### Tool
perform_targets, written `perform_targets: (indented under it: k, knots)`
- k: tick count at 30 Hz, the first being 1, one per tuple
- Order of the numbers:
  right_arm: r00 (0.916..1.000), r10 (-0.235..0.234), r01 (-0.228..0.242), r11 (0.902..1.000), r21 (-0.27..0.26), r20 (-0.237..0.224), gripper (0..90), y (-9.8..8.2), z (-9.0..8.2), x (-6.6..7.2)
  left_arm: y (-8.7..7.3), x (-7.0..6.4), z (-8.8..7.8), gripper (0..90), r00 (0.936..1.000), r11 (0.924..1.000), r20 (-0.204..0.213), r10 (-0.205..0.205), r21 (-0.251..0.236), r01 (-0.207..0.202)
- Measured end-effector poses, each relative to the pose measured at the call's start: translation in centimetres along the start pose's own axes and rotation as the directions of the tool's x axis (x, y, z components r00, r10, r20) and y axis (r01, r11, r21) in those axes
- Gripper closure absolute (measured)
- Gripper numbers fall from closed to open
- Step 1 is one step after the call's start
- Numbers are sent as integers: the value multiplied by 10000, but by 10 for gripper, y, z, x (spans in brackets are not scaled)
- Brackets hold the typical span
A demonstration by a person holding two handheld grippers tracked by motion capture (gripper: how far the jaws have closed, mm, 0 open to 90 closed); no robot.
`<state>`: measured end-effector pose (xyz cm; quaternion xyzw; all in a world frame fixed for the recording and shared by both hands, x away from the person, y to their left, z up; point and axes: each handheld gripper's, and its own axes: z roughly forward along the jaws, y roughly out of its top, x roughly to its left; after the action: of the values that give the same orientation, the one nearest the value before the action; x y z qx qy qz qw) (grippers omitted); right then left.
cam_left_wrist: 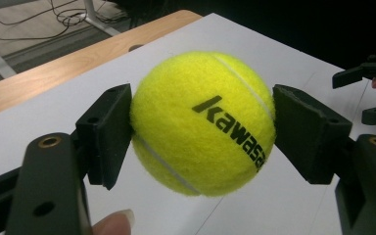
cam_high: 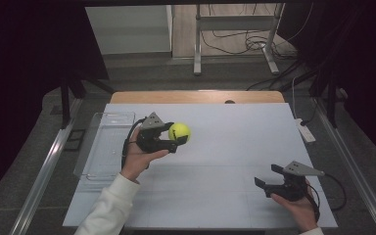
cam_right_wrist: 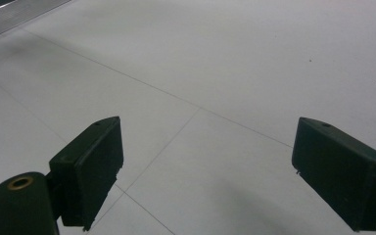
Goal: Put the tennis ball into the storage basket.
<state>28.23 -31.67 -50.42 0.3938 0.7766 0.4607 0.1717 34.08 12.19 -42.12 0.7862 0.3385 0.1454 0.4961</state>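
Dim room, grey floor, metal-legged stand behind, tangled cables, dark surroundings at both sides

Bare table mid-span, clear tray perhaps blocking left edge

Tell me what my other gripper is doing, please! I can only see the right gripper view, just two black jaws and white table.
Observer: Your left gripper is shut on a yellow tennis ball, one pad on each side of it.
Operator: Is the ball lying on the table?
Observer: From the left gripper view it looks lifted, with white table showing under the ball, though I cannot be sure.
Operator: Is there anything else around?
Observer: Yes, a clear plastic tray sits at the table's left edge, beside your left hand.
Operator: And my right gripper?
Observer: The right gripper is open with nothing between its jaws, near the table's right front corner.
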Motion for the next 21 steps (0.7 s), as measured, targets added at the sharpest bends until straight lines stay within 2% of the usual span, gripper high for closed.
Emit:
perform_targets:
  k: [21]
  knots:
    - [10000, -9, 9, 10000, 8, 30, 118, 0, 0, 0, 1, 13, -14, 270, 9988, 9996, -459, -182, -242, 171]
